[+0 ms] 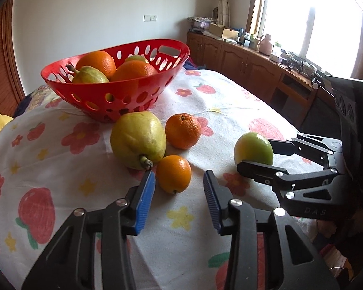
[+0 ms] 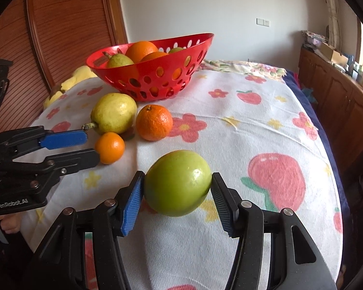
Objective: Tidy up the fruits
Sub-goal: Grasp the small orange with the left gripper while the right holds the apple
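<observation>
Between the blue pads of my right gripper (image 2: 176,201) sits the green apple (image 2: 177,183), resting on the flowered cloth (image 2: 242,130); both pads touch its sides, so I read the jaws as closed on it. My left gripper (image 1: 179,192) stands open, pads apart, with the small orange (image 1: 173,173) just ahead between the fingertips. Beyond it lie the yellow pear (image 1: 138,142) and a larger orange (image 1: 183,131); farther ahead stands the red basket (image 1: 123,89), holding oranges and pears
</observation>
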`<state>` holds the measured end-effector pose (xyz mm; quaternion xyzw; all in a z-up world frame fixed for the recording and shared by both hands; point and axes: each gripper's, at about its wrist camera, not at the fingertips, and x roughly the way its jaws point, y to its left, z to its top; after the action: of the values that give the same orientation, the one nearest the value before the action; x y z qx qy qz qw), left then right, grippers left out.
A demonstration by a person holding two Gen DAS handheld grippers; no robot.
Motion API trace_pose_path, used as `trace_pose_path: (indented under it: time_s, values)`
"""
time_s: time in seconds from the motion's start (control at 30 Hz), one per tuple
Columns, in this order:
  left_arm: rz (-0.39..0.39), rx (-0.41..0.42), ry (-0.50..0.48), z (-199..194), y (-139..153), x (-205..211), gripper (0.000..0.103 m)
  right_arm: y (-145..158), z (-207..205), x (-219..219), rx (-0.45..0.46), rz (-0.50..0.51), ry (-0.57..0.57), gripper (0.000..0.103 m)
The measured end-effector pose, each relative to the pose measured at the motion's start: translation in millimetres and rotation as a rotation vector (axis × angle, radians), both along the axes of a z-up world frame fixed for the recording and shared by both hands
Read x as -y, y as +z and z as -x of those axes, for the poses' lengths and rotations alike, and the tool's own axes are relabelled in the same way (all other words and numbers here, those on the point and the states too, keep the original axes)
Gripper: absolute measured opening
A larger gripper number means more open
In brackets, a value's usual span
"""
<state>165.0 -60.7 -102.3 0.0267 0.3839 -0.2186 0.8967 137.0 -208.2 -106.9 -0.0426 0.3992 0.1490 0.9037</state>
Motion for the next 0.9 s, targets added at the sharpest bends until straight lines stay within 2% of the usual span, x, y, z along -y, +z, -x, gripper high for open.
trace_pose_path:
  time_s: [0.13, 0.33, 0.63, 0.9]
  values:
    - [-0.018, -0.018, 0.010, -6, -3, 3, 0.035, -1, 4, -5, 0.024, 0.028, 0.004, 0.056]
    - [-0.038, -0.028, 0.017, -11, -6, 8, 0.035, -2, 4, -4, 0.026, 0.019, 0.001, 0.056]
    - [-0.063, -0.037, 0.025, -17, -9, 17, 0.046, -2, 6, -4, 0.037, 0.029, -0.001, 0.056]
    - [-0.094, -0.047, 0.044, -25, -17, 19, 0.044, -2, 7, -4, 0.037, 0.028, -0.001, 0.057]
